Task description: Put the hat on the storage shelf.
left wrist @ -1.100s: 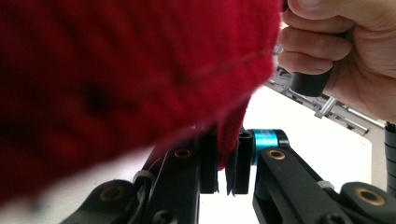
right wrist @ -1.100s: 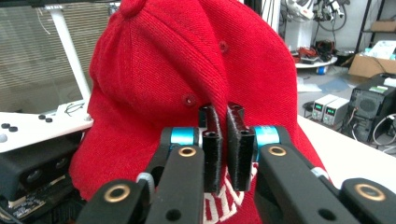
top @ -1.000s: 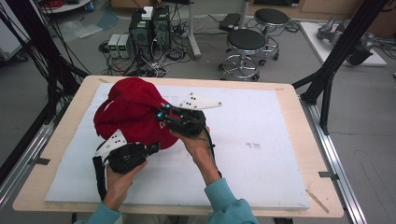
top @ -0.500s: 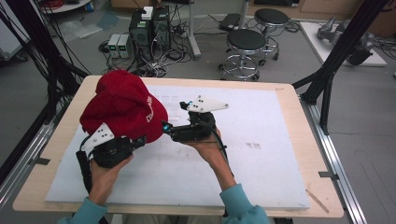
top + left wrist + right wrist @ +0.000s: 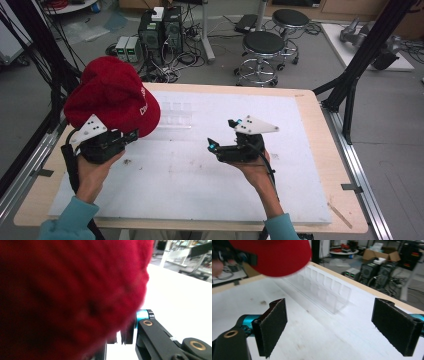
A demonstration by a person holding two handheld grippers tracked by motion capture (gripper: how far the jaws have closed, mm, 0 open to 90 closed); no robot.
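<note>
Jaws of the left gripper (image 5: 131, 136) clamp a red cap (image 5: 111, 95) above the table (image 5: 310, 107); the right gripper's (image 5: 222, 134) have just opened, empty.

Teal sleeves (image 5: 70, 220); black tongs (image 5: 220, 135) with blue fittings, brass screws, grey three-cornered plates, trailing black cables.

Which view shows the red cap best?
High view: the whole red cap hangs from the left gripper, white lettering visible. Left gripper view gives a blurred red close-up; right gripper view catches the brim.
</note>
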